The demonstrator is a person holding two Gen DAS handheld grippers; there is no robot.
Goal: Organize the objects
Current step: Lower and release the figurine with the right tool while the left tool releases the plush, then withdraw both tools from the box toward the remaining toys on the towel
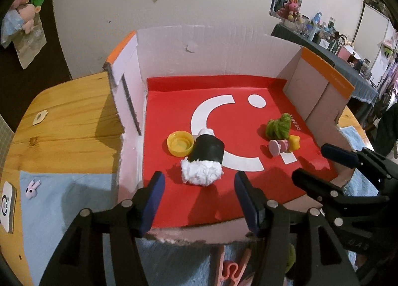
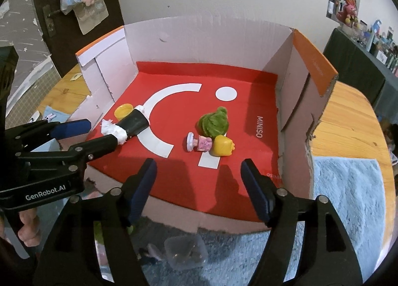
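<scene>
Left gripper (image 1: 199,201) and right gripper (image 2: 199,186) both agape, empty; toys already grouped inside box (image 2: 199,37)

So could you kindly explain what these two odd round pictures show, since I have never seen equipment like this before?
There is no robot here: a person holds a two-fingered gripper in each hand, and each carries a wide-angle camera looking along its fingers. One picture comes from the left gripper, the other from the right gripper; each also sees its partner at the side. Both have their jaws apart and hold nothing. Ahead is an open cardboard box lined with a red sheet. On it lie a black roll with white fluffy ends beside a yellow cap, and a second cluster: a green fuzzy toy, a small pink figurine and a yellow toy.
</scene>
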